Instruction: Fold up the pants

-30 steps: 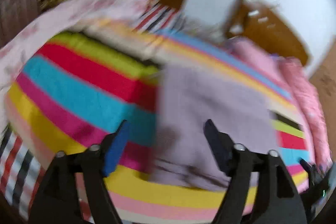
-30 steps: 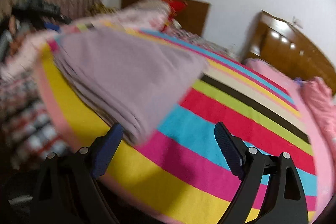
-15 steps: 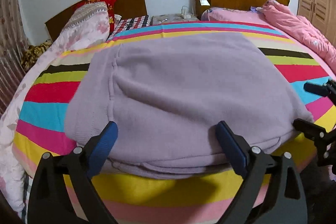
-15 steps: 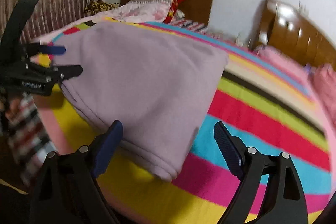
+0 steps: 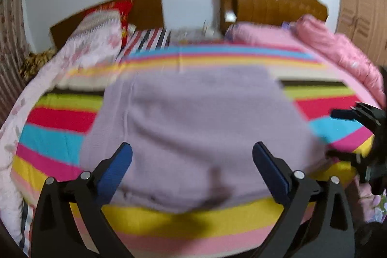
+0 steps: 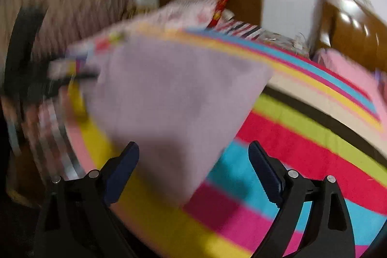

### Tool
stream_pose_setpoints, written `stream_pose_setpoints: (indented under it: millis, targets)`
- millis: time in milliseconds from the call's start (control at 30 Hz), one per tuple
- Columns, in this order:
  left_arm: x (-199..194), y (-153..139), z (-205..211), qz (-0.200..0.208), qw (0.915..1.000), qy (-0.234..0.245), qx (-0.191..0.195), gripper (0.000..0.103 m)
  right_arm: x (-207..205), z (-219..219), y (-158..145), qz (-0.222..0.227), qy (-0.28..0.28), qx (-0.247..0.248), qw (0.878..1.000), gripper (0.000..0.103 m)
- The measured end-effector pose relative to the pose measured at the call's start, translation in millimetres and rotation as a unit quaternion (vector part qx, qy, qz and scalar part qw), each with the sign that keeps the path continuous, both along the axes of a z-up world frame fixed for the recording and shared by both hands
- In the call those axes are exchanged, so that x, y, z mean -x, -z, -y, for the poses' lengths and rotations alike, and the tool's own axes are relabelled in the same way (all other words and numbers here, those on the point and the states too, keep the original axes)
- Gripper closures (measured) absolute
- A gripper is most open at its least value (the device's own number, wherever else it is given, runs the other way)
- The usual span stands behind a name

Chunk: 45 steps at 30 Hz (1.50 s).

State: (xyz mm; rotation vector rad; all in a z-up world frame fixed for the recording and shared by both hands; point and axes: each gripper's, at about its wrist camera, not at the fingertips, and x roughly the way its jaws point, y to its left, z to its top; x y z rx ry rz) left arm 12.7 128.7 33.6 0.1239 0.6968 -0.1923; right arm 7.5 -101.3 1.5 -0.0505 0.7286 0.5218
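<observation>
From the left wrist, the lilac pants [image 5: 198,134] lie as a compact folded block on the striped bedspread [image 5: 55,139], close to the near edge of the bed. The left gripper [image 5: 192,158] hangs just short of that block, its jaws having just been opening and now spread wide, nothing pinched between them. At the right edge the right gripper [image 5: 355,134] shows dark and spread beside the fabric.

From the right wrist the picture is smeared, so the pants' [image 6: 179,98] near corner seems, rather than clearly is, clear of the spread right gripper [image 6: 193,168]. The fold looks essentially finished. What remains is probably a release and tidy: backing both grippers away without dragging the layers, or squaring a stray edge.
</observation>
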Motion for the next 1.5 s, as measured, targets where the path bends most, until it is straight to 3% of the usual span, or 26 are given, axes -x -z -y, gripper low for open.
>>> stream_pose_setpoints:
  millis: [33,100,267,367,433,467,567,700,800,933,1000,1067,1200,1333,1500]
  targets:
    - [-3.0,-5.2,4.6,0.014,0.9999,0.001,-0.004,0.002,-10.3,13.5,-14.1,0.008,0.022,-0.046,0.999,0.015]
    - [-13.7,-3.1,9.8,0.019,0.9997,-0.008,-0.015,0.002,-19.8,20.5,-25.2,0.023,0.04,-0.071,0.996,0.014]
    - [-41.8,43.5,6.9,-0.036,0.9967,-0.044,-0.058,0.002,-38.9,-24.3,-3.0,0.03,0.069,0.041,0.996,0.014]
    - [-31.5,49.4,-1.3,-0.028,0.9978,-0.042,-0.042,0.002,-35.4,-59.4,25.9,-0.007,-0.003,0.09,0.996,0.014]
    - [-29.0,52.5,-8.6,-0.027,0.9985,-0.039,-0.028,0.002,-24.5,-67.6,30.0,0.031,-0.009,0.112,0.993,0.014]
    - [-27.6,53.8,-10.1,-0.023,0.9988,-0.034,-0.025,0.002,-25.7,-65.9,28.9,0.027,-0.016,0.114,0.993,0.014]
    - [-26.2,56.5,-10.7,-0.015,0.9989,-0.038,-0.023,0.002,-35.4,-52.0,25.3,-0.004,-0.017,0.094,0.995,0.014]
    - [-20.6,59.8,-11.0,-0.004,0.999,-0.042,-0.015,0.002,-25.3,-49.0,10.4,0.045,0.013,0.096,0.994,0.014]
    - [-15.1,52.5,-13.1,0.007,0.9991,-0.039,-0.013,0.002,-23.0,-57.9,-0.8,0.061,-0.002,0.074,0.995,0.014]
    - [-10.7,34.8,-22.0,0.032,0.9981,-0.051,-0.014,0.002,-18.9,-94.1,21.9,0.048,-0.056,0.139,0.988,0.014]
    - [-12.0,36.4,-31.0,0.029,0.9965,-0.073,-0.029,0.002,-21.5,-93.8,23.9,0.045,-0.053,0.125,0.99,0.014]
    - [-14.7,47.4,-46.8,0.004,0.9967,-0.08,-0.015,0.002,-29.6,-84.1,23.4,0.014,-0.05,0.096,0.994,0.013]
    - [-5.4,50.5,-54.5,0.014,0.9959,-0.087,-0.024,0.001,-32.9,-78.9,16.7,0.006,-0.04,0.081,0.996,0.013]
    - [9.6,14.0,-84.4,0.051,0.9902,-0.122,0.045,0.003,-32.6,-89.4,-5.1,0.041,-0.041,0.059,0.997,0.013]
    - [-19.1,24.6,-105.4,0.002,0.9868,-0.161,-0.019,0.002,-40.8,-120.6,-7.7,0.052,-0.047,0.079,0.994,0.013]
